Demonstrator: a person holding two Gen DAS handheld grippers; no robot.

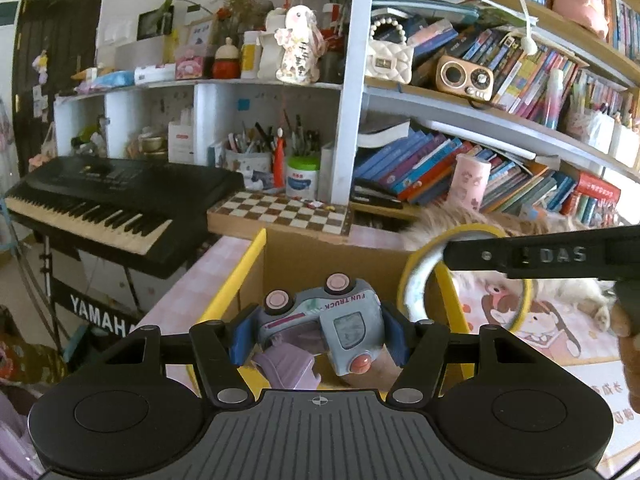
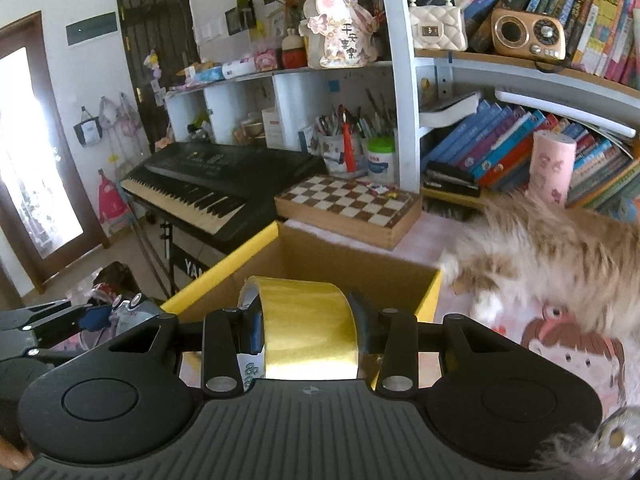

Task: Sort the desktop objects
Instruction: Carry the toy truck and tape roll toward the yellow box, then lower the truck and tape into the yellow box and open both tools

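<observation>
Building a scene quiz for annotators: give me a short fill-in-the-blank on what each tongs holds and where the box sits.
1. The left tongs are shut on a toy ____ lettered FUN TRUCK.
2. The right tongs grip a roll of ____ tape.
3. Ahead of both tongs stands an open cardboard box with ____ outer walls.
4. Behind the box lies a wooden ____ board.

Missing words: truck; yellow; yellow; chess

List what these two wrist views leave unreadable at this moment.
- Cardboard box floor: both views, hidden by the toy truck and yellow tape roll.
- Furry animal: right view, blurred, cut by the edge; head unseen.
- Small pieces on the chessboard: too small.
</observation>
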